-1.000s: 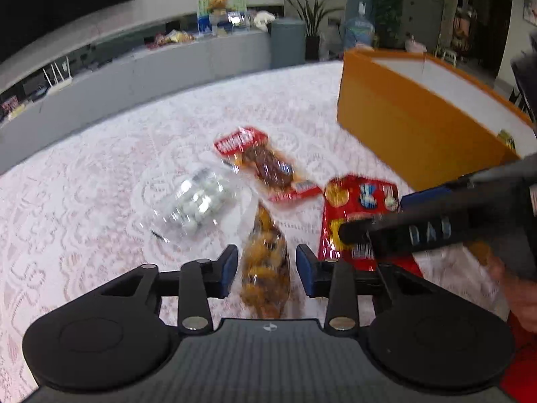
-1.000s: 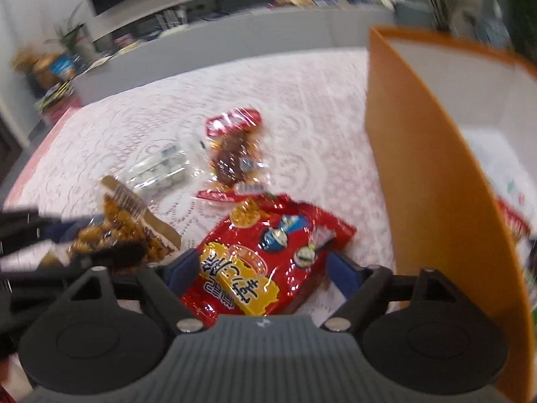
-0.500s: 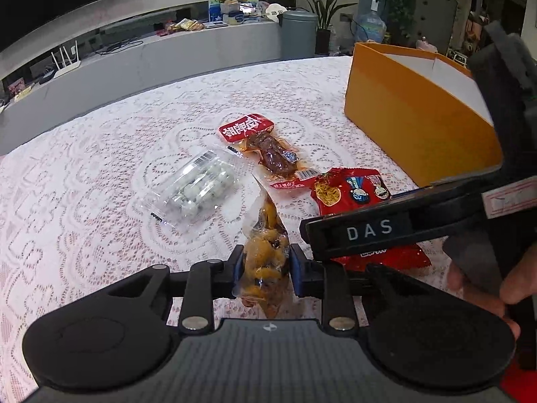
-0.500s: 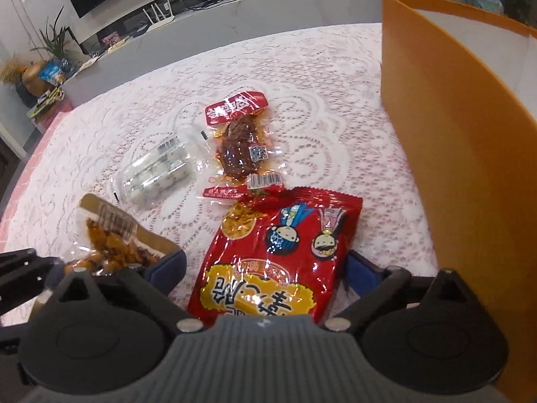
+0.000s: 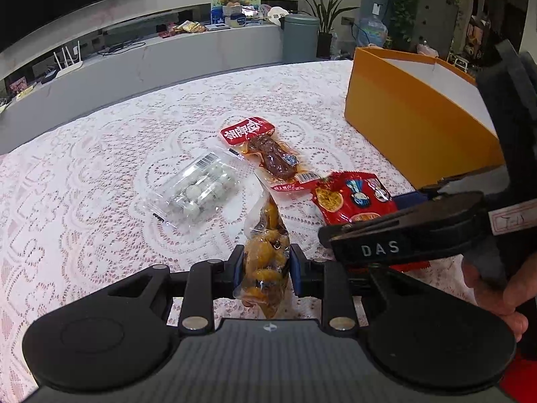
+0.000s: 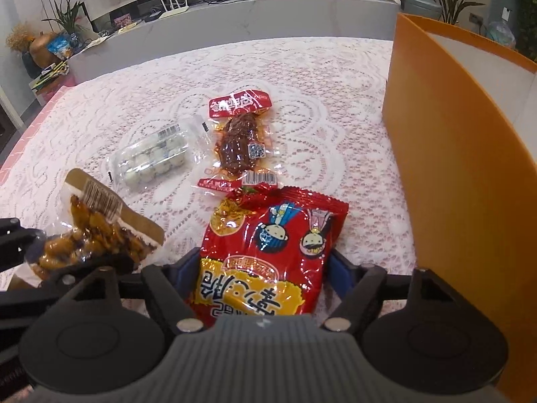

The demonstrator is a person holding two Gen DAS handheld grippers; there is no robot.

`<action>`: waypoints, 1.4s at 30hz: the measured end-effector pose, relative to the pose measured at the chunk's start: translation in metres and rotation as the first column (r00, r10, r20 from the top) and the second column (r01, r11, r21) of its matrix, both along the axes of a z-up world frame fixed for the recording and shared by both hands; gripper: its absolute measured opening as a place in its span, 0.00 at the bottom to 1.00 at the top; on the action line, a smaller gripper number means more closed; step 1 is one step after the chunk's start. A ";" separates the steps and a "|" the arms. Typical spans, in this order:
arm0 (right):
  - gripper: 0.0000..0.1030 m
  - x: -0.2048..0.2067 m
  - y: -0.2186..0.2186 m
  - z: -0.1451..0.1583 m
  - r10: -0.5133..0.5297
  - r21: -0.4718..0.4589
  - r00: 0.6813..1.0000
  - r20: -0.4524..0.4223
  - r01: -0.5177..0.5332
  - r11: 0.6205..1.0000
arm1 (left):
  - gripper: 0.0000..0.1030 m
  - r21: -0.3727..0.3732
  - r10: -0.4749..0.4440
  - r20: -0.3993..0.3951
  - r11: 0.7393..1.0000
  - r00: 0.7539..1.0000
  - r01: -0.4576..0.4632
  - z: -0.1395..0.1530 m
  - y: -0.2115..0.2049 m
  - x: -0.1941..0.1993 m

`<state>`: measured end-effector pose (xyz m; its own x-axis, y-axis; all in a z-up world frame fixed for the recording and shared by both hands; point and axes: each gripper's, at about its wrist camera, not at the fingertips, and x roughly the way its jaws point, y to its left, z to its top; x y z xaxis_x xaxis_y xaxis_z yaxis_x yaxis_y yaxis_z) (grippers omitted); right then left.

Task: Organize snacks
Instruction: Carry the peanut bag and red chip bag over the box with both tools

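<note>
Plainly, "DAS" on right hand-held gripper (image 5: 365, 235).

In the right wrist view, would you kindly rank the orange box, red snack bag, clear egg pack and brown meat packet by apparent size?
1. orange box
2. red snack bag, enlarged by nearness
3. brown meat packet and clear egg pack: too alike to rank

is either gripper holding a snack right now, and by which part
The left gripper is shut on the yellow snack pouch, pinching its near end. The right gripper straddles the red chip bag, jaws open.
</note>
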<state>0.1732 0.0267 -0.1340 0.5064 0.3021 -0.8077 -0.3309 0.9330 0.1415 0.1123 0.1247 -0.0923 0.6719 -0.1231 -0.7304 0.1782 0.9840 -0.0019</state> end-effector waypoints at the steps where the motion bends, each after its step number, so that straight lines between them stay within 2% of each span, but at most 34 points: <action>1: 0.72 -0.001 -0.001 0.000 0.000 0.001 1.000 -0.004 0.000 1.000 | 0.29 -0.007 0.003 0.001 1.000 1.000 -0.003 0.001 0.001 0.000; 5: 0.70 -0.004 -0.006 0.003 0.011 0.005 1.000 -0.012 -0.011 1.000 | 0.28 -0.023 0.027 0.003 0.999 1.000 -0.027 0.003 0.005 0.000; 11: 0.70 -0.012 -0.008 0.013 0.056 -0.012 0.998 0.026 -0.056 0.998 | 0.28 -0.045 0.070 0.003 0.997 0.998 -0.070 0.005 0.011 0.001; 17: 0.70 -0.023 -0.007 0.027 0.136 -0.043 0.988 0.073 -0.133 0.990 | 0.28 -0.042 0.083 0.007 0.996 0.997 -0.082 0.012 0.007 -0.003; 23: 0.70 -0.028 -0.010 0.043 0.231 -0.071 0.970 0.078 -0.225 0.972 | 0.28 -0.044 0.086 -0.012 0.995 0.996 -0.087 0.023 0.000 -0.003; 33: 0.70 -0.037 -0.029 0.077 0.360 -0.097 0.930 0.069 -0.353 0.931 | 0.28 -0.035 0.090 -0.015 0.995 0.996 -0.090 0.056 -0.027 -0.008; 42: 0.70 -0.034 -0.068 0.119 0.391 -0.101 0.916 0.090 -0.382 0.918 | 0.28 -0.096 0.025 0.015 0.995 1.000 -0.024 0.091 -0.059 -0.005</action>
